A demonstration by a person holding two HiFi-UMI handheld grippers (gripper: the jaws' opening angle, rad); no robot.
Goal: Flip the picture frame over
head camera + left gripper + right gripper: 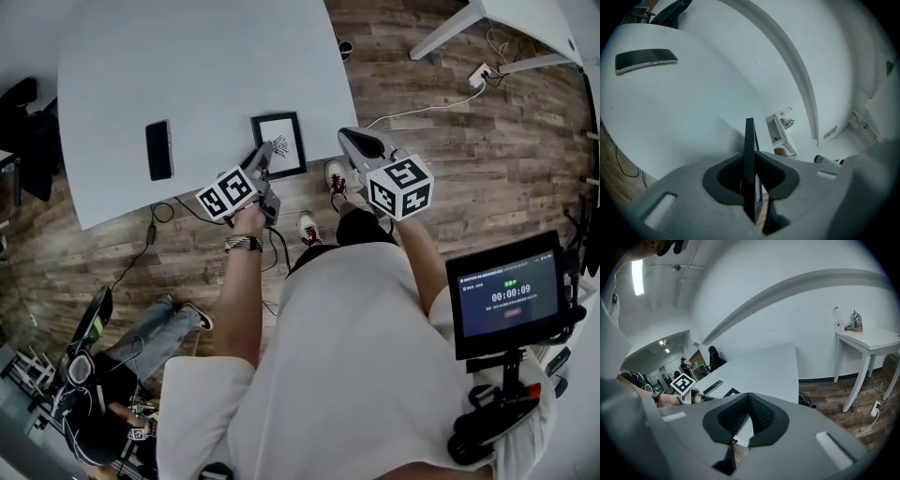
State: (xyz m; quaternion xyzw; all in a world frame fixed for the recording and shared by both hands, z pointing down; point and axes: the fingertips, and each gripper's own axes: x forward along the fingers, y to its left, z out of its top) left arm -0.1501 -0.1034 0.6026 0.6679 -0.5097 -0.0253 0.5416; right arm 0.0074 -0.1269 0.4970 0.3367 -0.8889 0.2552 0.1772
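The picture frame [284, 141], black with a white sheet and a dark drawing, is near the front edge of the white table [187, 66], picture side facing up. My left gripper [265, 155] is shut on its near left edge. In the left gripper view the frame [749, 136] stands edge-on between the pads of the left gripper [751, 161], which press on both faces. My right gripper [349, 137] hovers just right of the frame at the table's corner. The right gripper [749, 397] is shut with nothing in it.
A black phone [158, 149] lies on the table left of the frame, also seen as the phone [644, 60]. A screen on a stand [506, 295] is at the right. A seated person [141, 347] is at the lower left. Cables and another white table [872, 338] are on the wooden floor.
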